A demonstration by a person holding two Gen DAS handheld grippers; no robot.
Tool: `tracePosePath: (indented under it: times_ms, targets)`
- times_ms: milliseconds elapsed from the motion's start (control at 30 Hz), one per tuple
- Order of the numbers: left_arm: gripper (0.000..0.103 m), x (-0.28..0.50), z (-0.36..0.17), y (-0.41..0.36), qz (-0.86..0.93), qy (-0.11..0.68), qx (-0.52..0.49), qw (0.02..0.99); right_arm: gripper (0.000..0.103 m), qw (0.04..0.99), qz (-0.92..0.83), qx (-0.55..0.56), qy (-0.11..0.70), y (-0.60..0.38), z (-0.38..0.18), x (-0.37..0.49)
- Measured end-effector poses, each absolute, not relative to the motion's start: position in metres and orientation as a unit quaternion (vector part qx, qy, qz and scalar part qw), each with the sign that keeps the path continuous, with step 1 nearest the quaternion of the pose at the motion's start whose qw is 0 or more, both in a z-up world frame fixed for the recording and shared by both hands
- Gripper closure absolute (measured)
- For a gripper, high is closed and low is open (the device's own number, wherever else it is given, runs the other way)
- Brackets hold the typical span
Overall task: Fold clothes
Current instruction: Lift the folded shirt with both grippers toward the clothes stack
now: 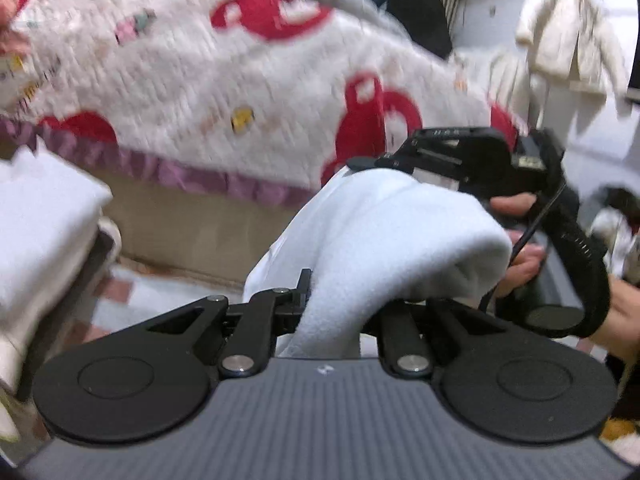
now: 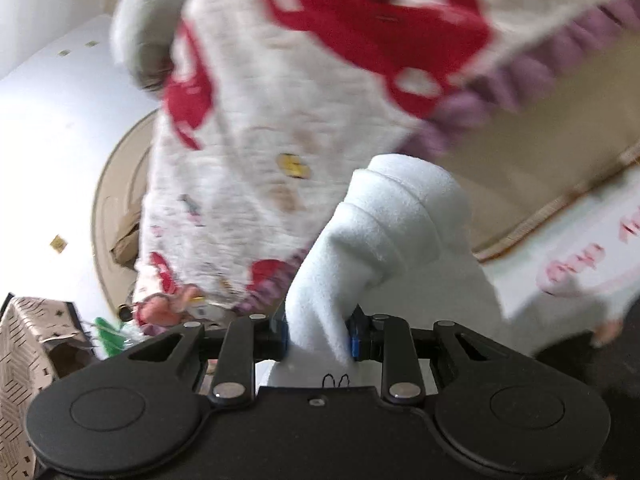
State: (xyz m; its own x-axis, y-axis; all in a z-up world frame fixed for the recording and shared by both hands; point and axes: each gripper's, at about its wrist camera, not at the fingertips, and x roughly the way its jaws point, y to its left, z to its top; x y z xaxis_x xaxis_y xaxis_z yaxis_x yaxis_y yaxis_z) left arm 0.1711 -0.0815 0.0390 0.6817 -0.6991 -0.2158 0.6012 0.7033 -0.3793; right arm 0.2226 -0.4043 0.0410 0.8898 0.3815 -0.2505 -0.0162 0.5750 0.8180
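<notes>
Between both grippers' jaws, white garment [image 2: 384, 240]

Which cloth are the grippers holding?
The plain pale blue fleece, pinched by both the left hand-held gripper and the right hand-held gripper. The red-patterned blanket lies behind.

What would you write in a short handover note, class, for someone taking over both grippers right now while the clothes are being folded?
Left gripper: shut on the pale blue fleece garment.
Right gripper: shut on the same garment, another part of it.
Garment: bunched and hanging between the two grippers, in front of the bed with the white blanket with red prints.
Done: garment picked up; a white folded pile sits at the left.
Left: spread it out, fold it, stack it.
</notes>
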Motion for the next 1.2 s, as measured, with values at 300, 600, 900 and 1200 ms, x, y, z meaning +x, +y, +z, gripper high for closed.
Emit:
tracePosePath:
  times_ms: [300, 600, 900, 1200]
  targets:
    - [0.09, 0.248, 0.037, 0.046, -0.296, 0.155, -0.417, 0.845, 0.067, 0.906, 0.174, 0.296, 0.247, -0.255, 0.161, 0.339]
    - [0.091, 0.287, -0.066, 0.157, -0.047, 0.203, -0.523, 0.826, 0.03, 0.895, 0.226, 0.288, 0.254, -0.171, 0.092, 0.379]
    - [0.087, 0.28, -0.068, 0.174, -0.07, 0.183, -0.537, 0.82, 0.023, 0.781, 0.172, 0.502, 0.331, -0.239, -0.088, 0.347]
    - [0.061, 0.283, -0.038, 0.19, -0.034, 0.197, -0.452, 0.869, 0.023, 0.783, 0.171, 0.507, 0.317, -0.228, -0.081, 0.412]
